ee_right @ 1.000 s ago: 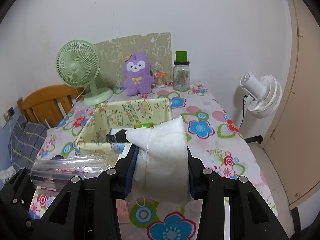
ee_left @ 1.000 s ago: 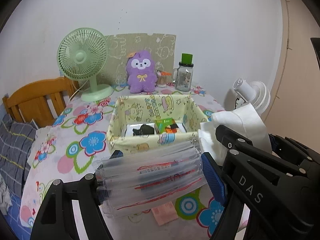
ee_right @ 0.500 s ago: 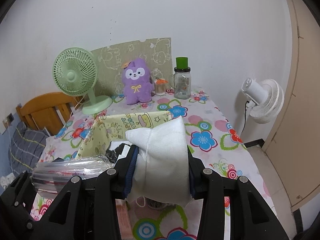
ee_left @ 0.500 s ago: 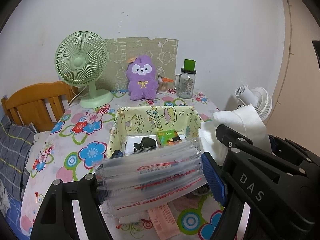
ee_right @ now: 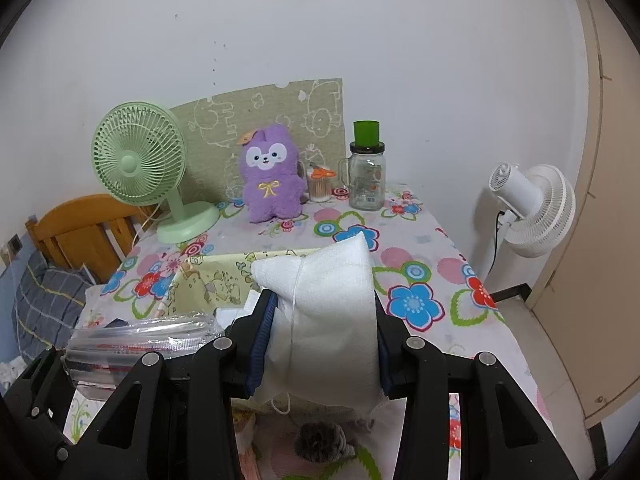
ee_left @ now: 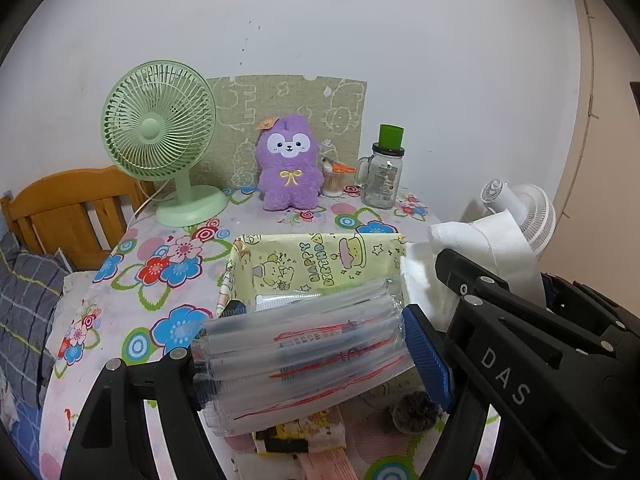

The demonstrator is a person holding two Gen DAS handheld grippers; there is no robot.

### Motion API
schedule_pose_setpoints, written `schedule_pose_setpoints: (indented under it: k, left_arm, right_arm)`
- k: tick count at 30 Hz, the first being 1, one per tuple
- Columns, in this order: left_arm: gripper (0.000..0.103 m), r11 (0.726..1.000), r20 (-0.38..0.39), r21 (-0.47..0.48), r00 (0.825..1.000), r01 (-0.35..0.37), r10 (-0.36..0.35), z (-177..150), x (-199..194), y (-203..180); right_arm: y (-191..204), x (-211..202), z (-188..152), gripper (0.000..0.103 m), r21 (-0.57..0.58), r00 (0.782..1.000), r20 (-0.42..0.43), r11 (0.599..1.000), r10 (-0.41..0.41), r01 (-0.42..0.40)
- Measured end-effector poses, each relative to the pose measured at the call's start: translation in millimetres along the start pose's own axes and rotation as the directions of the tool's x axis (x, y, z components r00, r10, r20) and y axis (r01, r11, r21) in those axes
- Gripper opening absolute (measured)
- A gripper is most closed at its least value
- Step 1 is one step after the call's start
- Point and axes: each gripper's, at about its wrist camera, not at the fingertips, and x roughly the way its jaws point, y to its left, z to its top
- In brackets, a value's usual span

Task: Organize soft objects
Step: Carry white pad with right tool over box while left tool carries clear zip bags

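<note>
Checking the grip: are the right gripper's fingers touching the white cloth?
Touching. The right wrist view shows the white cloth pinched between both fingers of the right gripper.

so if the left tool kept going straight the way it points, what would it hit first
Most likely the yellow fabric box. It sits just past the clear packet clamped in the left tool, and the tool tilts down toward it. Depth is hard to judge here; the purple plush is well beyond.

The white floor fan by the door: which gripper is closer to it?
Right. The right gripper, holding the white cloth, is on the side of the white floor fan. The left gripper, holding the clear plastic pack, is farther away, beside it.
</note>
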Motion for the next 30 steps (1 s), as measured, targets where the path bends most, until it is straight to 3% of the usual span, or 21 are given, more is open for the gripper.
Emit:
schedule_pose_setpoints:
  k: [25,30]
  left_arm:
    - [0.081,1.000,-0.053,0.002,0.999,-0.004,0.004,16.1,62.8,8.5]
    - [0.097,1.000,-0.080,-0.024,0.997,-0.015,0.013,15.2,75.1,14.9]
  right_arm:
    - [-4.4,61.3,24.8,0.046,0.025,0.999,-0.031,0.999,0.023,-0.022]
    - [-4.4,68.4,24.0,0.046,0.024,0.999,-0.036,1.000,0.014,-0.013]
